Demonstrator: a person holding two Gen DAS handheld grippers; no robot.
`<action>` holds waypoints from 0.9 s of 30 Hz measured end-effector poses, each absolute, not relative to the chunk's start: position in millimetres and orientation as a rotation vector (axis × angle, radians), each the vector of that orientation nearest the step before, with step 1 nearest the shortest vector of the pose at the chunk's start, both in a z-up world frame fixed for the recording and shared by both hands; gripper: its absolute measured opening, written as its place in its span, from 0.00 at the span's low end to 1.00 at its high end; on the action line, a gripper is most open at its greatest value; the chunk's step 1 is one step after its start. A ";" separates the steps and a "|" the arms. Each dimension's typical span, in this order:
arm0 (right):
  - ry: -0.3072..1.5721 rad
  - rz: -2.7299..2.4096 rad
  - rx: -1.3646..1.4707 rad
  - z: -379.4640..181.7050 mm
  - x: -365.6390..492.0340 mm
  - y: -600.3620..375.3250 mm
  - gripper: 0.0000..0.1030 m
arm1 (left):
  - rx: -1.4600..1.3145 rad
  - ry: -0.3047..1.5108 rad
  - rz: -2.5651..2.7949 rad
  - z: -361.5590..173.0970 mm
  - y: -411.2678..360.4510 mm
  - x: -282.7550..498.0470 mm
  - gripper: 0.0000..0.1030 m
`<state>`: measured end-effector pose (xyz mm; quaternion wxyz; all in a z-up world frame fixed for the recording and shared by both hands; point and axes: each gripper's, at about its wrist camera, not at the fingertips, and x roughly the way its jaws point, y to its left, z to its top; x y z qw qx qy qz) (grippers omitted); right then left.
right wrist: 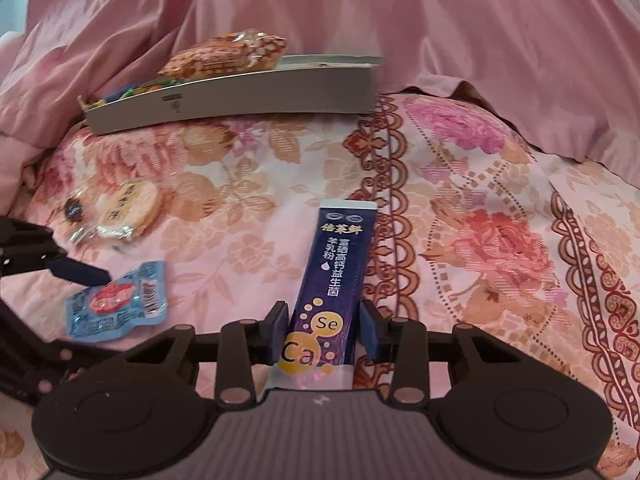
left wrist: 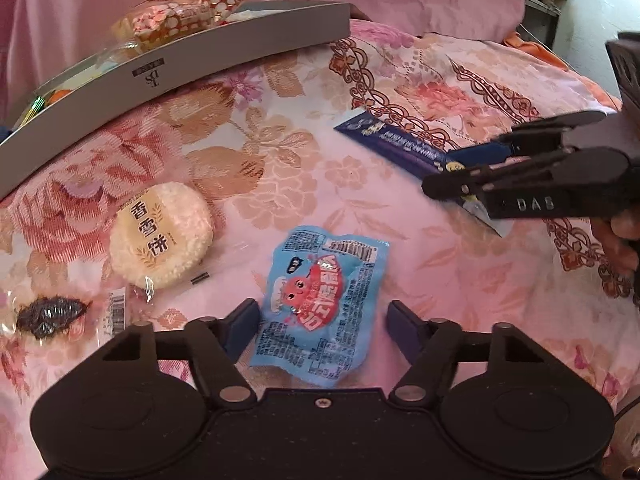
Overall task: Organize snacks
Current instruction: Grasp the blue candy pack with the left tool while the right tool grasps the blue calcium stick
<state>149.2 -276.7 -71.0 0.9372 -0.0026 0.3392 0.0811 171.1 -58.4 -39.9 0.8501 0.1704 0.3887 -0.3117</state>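
Note:
A light blue snack packet (left wrist: pixel 320 308) lies on the floral bedspread between the open fingers of my left gripper (left wrist: pixel 322 330); it also shows in the right wrist view (right wrist: pixel 116 304). A dark blue stick sachet (right wrist: pixel 334 280) lies between the fingers of my right gripper (right wrist: pixel 324 330), which stand close to its sides without clearly pressing it; it shows in the left wrist view too (left wrist: pixel 396 142). A round rice cracker (left wrist: pixel 160 234) and a dark dried-fruit packet (left wrist: pixel 50 316) lie to the left.
A grey shallow box (left wrist: pixel 168 76) stands at the back left and holds an orange-and-white snack bag (left wrist: pixel 180 12) and other packets. A pink blanket (right wrist: pixel 360 20) is bunched behind it. The bedspread (right wrist: pixel 500 240) stretches to the right.

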 end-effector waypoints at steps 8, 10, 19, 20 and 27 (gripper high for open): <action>0.698 0.200 -0.008 -71.1 143.2 -271.4 0.39 | 0.323 0.840 -0.595 -37.3 -59.6 162.4 0.59; 0.699 0.201 -0.007 -71.0 142.7 -271.2 0.39 | 0.294 0.856 -0.570 -36.5 -57.9 161.8 0.59; 0.700 0.241 -0.002 -71.0 135.8 -267.8 0.38 | 0.146 0.911 -0.400 -34.8 -43.9 148.5 0.59; 0.701 0.247 -0.004 -71.0 134.4 -266.6 0.38 | 0.136 0.913 -0.386 -35.0 -40.9 146.2 0.59; 0.713 0.319 -0.022 -68.9 118.7 -250.7 0.38 | 0.035 0.921 -0.284 -38.2 -3.2 122.8 0.59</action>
